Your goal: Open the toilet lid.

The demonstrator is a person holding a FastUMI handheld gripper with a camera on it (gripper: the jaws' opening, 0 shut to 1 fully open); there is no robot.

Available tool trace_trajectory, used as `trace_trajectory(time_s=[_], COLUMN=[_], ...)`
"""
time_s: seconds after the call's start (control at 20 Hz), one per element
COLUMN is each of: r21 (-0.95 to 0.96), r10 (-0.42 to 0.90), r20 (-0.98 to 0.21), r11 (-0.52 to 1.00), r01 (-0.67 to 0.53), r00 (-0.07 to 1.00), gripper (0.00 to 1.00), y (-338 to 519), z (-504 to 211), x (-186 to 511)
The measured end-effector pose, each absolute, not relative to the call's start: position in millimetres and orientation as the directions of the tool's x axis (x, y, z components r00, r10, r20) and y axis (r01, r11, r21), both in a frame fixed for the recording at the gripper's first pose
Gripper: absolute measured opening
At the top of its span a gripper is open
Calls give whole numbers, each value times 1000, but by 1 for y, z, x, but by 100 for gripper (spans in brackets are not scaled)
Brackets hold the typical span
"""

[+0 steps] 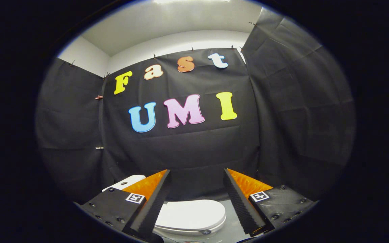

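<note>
With our gripper [197,175] spread wide and empty, we see the closed toilet lid [191,214] lying flat on the bowl between and below the fingers, likely rigid, smooth, slippery plastic, best lifted under its front lip.

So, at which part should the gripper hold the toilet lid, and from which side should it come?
Probably at the lid's front rim. The toilet lid lies closed and flat between the open fingers of the gripper, its rounded front edge overhanging the bowl slightly. Coming in low from the front, one finger could slip under that lip and lift.
</note>
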State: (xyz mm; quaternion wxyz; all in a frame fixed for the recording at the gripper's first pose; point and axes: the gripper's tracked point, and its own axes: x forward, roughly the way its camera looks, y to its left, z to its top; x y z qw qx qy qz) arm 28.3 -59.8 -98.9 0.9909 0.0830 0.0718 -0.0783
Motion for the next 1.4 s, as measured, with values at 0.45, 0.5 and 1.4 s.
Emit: trace_trajectory(time_s=[0.45, 0.5, 1.4], r21=[365, 377, 558], r10=[-167, -165, -24], r20=[-389, -419, -707], r11=[875, 863, 595], r01=[318, 337, 579], r00=[906, 893, 707], gripper=[97, 97, 97], y=[-98, -101, -106], z=[-244, -264, -522], x=[51, 48, 32])
